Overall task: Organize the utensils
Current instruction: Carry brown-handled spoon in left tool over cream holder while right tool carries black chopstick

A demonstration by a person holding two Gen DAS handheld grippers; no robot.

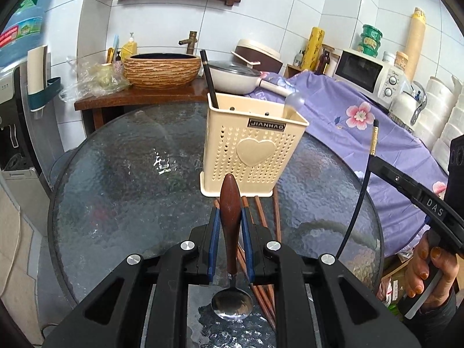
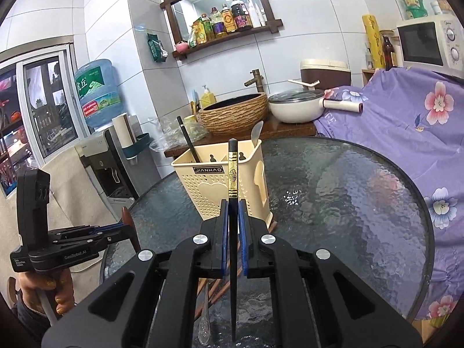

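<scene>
Left wrist view: we see the left gripper (image 1: 230, 220) pinching a wooden-handled spoon (image 1: 230, 211), bowl toward the camera, above the glass table (image 1: 116, 188), just near of the cream utensil holder (image 1: 252, 145); brown chopsticks (image 1: 268, 217) lie beneath. Right wrist view: the right gripper (image 2: 233, 217) is clamped on a black chopstick (image 2: 232, 179), tip pointing toward the holder.

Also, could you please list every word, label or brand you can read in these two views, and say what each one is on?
"JIANHAO": plate on the cream utensil holder.
"DAS": finger of the right gripper, cut off.
"GenRobot.AI": body of the left gripper.
A gold character on the band of the black chopstick: I cannot read it.
Water jug label, shelf bottles, green tubs: too small or blurred.
</scene>
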